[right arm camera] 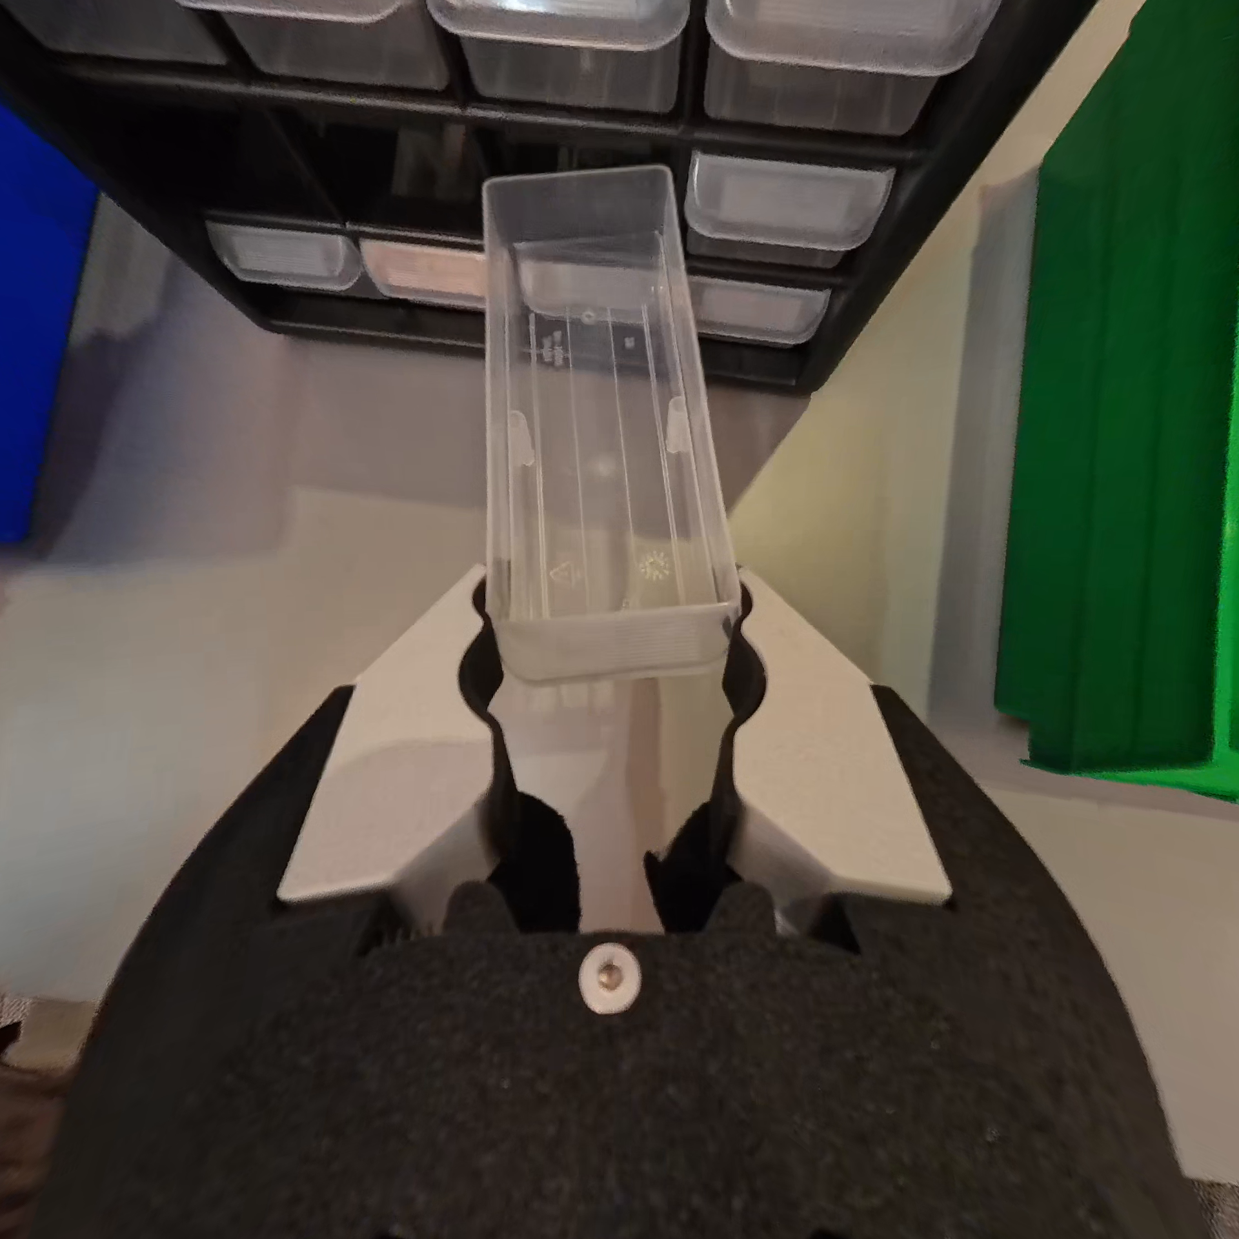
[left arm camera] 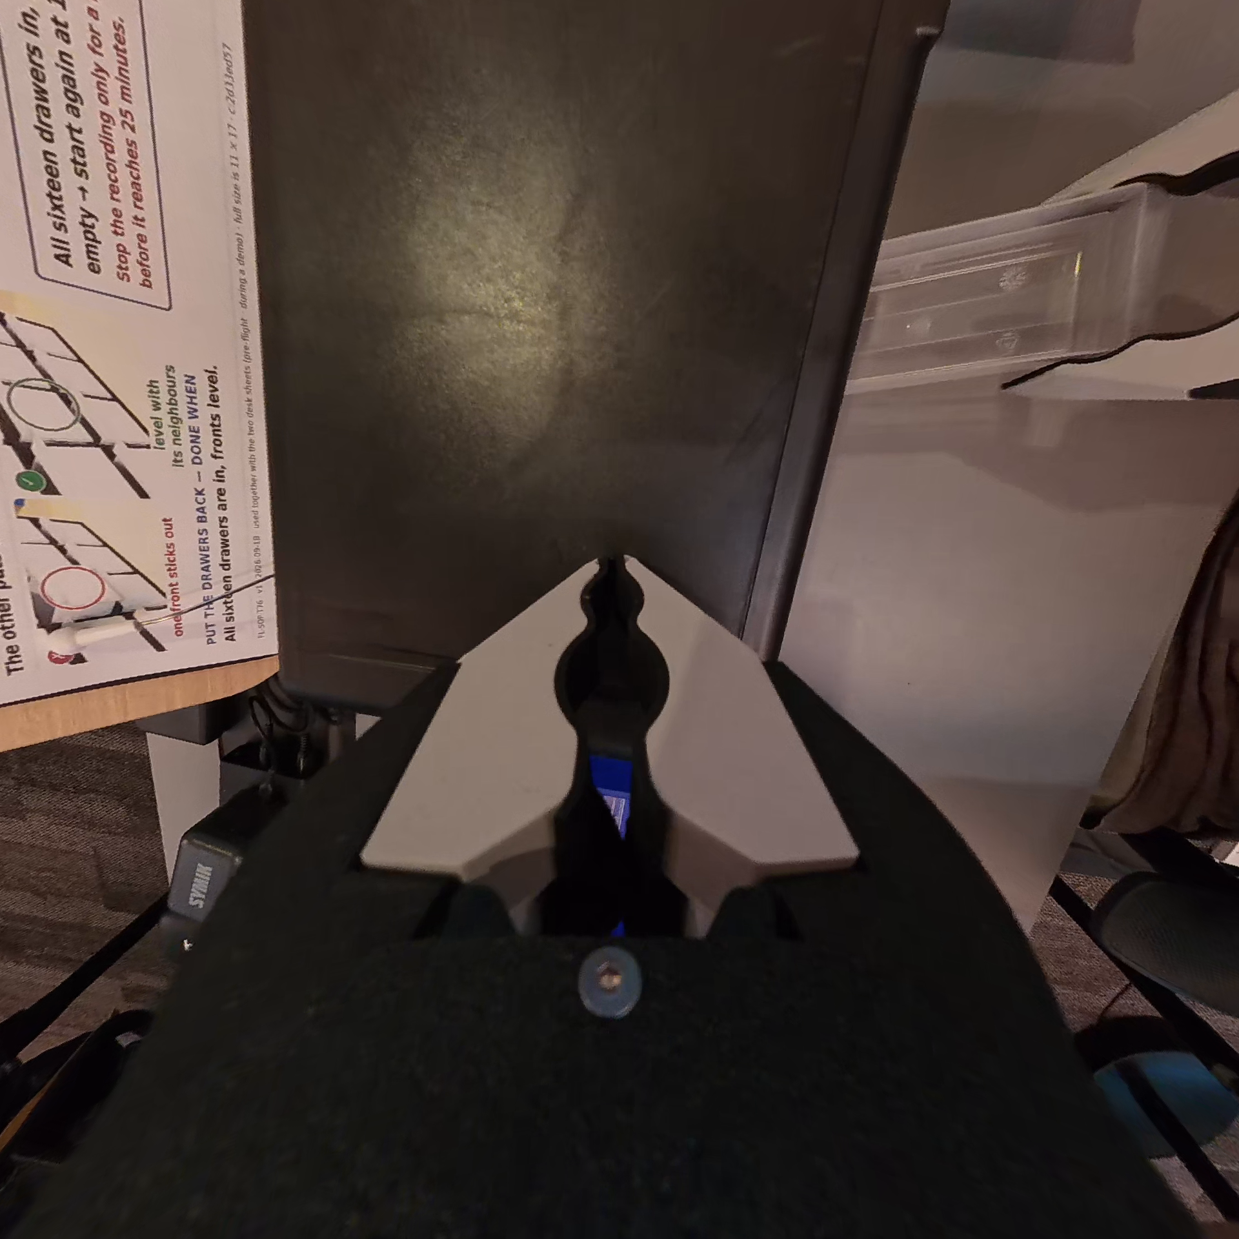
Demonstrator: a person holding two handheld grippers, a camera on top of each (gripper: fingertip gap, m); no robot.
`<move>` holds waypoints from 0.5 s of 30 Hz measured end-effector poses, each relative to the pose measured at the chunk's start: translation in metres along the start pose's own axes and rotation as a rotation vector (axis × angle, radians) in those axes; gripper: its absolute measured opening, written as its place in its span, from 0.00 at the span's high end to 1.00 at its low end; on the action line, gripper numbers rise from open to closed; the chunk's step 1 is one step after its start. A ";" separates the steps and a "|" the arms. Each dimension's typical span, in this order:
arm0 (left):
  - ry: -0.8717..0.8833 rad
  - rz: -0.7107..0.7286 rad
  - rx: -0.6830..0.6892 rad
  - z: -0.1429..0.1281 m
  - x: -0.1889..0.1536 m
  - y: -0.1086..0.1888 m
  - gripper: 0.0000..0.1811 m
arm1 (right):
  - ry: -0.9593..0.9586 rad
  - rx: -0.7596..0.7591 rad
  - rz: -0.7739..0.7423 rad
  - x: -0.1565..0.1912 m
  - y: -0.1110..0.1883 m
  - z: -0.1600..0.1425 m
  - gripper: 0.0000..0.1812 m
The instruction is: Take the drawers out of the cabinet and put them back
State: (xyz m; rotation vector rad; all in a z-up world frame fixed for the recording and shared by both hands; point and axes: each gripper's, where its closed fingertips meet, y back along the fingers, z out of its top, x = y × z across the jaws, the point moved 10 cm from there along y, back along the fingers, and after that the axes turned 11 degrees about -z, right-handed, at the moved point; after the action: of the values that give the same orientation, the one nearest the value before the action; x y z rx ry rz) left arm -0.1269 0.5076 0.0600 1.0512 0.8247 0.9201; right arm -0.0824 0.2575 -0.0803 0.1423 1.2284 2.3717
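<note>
Right gripper (right arm camera: 613,630) clamps a clear drawer (right arm camera: 597,429) pointing to the cabinet (right arm camera: 402,127) at 12 o'clock; left gripper (left arm camera: 611,570) is closed, empty.

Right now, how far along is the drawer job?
Most clear plastic drawers sit in the black cabinet. In hand: the right gripper holds one clear drawer, free of the cabinet. Left: empty dark slots to refill. The left gripper, shut, rests at the cabinet's dark side panel.

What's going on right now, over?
Left gripper shut, against cabinet side. Right gripper shut on clear drawer, outside cabinet. Nothing blocking empty slots.
</note>
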 end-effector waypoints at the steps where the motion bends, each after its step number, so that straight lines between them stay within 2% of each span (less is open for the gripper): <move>1: 0.001 0.000 -0.002 0.000 0.000 0.000 1.00 | 0.000 -0.002 -0.004 0.001 -0.001 0.000 0.64; 15: 0.003 0.008 -0.023 -0.002 -0.001 0.000 1.00 | -0.108 -0.057 0.001 0.007 -0.002 -0.003 0.64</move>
State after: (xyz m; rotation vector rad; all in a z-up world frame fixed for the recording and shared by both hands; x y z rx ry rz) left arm -0.1290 0.5075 0.0594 1.0339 0.8112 0.9364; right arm -0.0889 0.2597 -0.0845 0.2489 1.1098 2.3644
